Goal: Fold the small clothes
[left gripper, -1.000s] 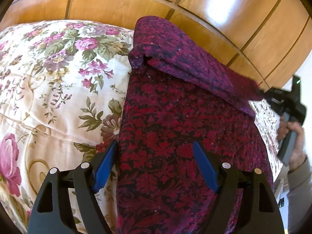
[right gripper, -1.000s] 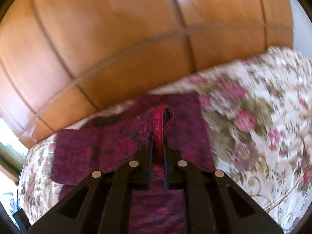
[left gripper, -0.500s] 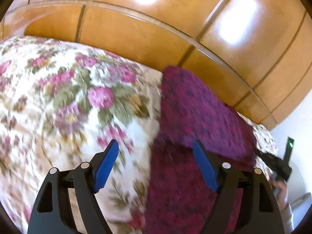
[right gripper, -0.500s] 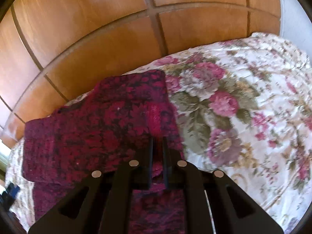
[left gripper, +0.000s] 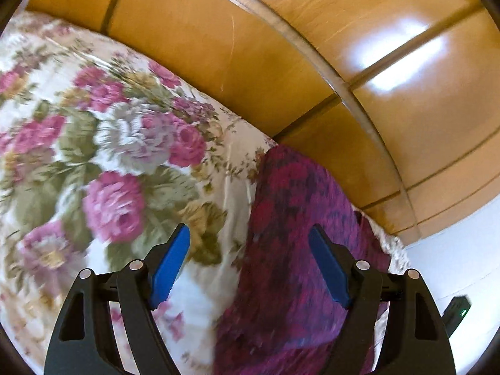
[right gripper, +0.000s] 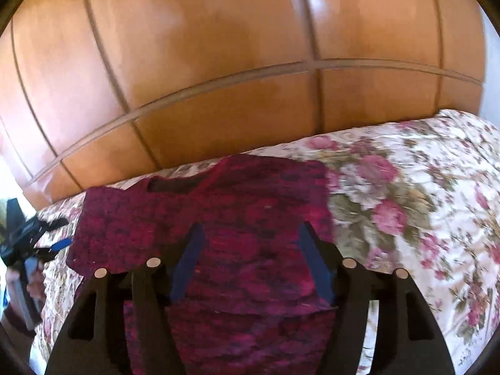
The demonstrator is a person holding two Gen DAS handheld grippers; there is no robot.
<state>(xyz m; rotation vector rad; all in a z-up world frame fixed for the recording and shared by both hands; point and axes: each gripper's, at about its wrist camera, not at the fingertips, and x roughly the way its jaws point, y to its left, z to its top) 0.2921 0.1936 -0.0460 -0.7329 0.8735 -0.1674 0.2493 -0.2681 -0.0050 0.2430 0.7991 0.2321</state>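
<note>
A dark red and black patterned garment [right gripper: 237,218] lies on the floral bedspread [right gripper: 406,206], its top part folded over the lower part. My right gripper [right gripper: 250,259] is open and empty above the folded garment. In the left wrist view the garment [left gripper: 290,243] lies to the right on the bedspread [left gripper: 109,162]. My left gripper [left gripper: 248,265] is open and empty above the garment's left edge. The left gripper also shows at the left edge of the right wrist view [right gripper: 25,237], held by a hand.
A polished wooden headboard [right gripper: 234,72] rises right behind the bed and fills the top of both views. A white wall [left gripper: 453,265] shows at the right of the left wrist view, with a part of the right gripper [left gripper: 456,311] at the edge.
My right gripper has opened and let go of the garment's edge, which now lies folded over. Both grippers have tilted up and drawn back. The left gripper stayed open.
</note>
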